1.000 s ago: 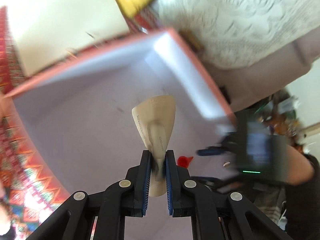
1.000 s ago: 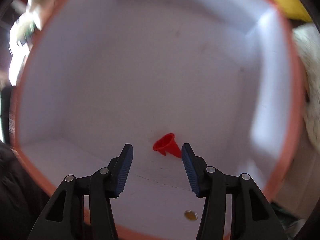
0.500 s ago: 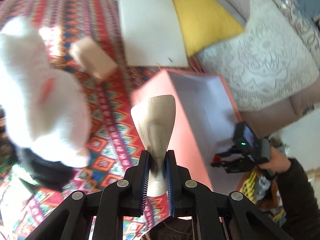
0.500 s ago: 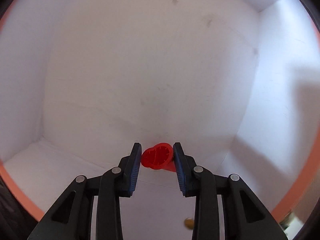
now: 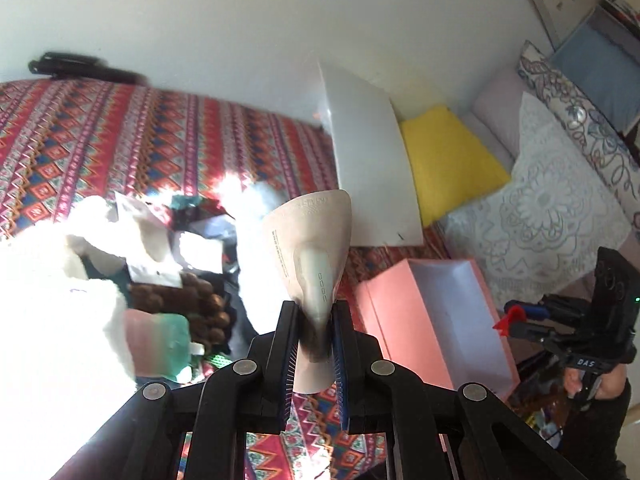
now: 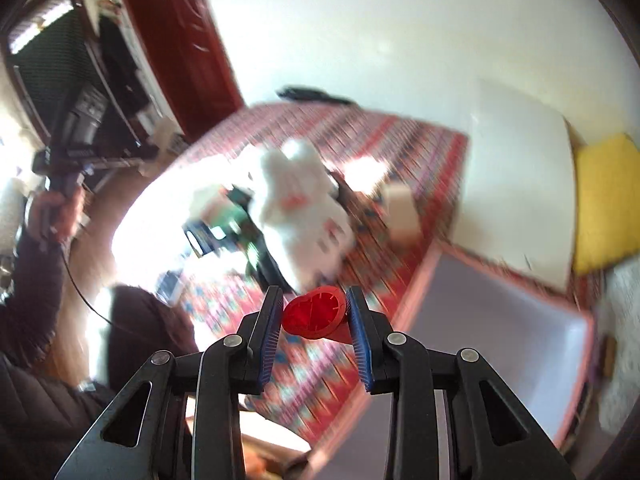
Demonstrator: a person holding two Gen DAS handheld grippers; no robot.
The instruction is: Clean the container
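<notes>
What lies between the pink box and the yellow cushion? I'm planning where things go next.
In the left wrist view, a white panel and patterned red cloth lie between the pink box and the yellow cushion.

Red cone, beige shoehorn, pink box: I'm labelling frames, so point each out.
red cone (image 6: 316,312): right wrist view, ribbed open mouth.
beige shoehorn (image 5: 310,236): left wrist view, broad blade.
pink box (image 5: 390,320): left wrist view, outer side wall.

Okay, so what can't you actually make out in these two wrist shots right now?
- Left wrist view: the pile left of the beige shoe insole is washed out by sunlight.
- Left wrist view: the near end of the pink box's floor is hidden behind the left gripper.
- Right wrist view: motion blur smears the white plush toy.
- Right wrist view: the red funnel's spout is hidden behind the right gripper.
</notes>
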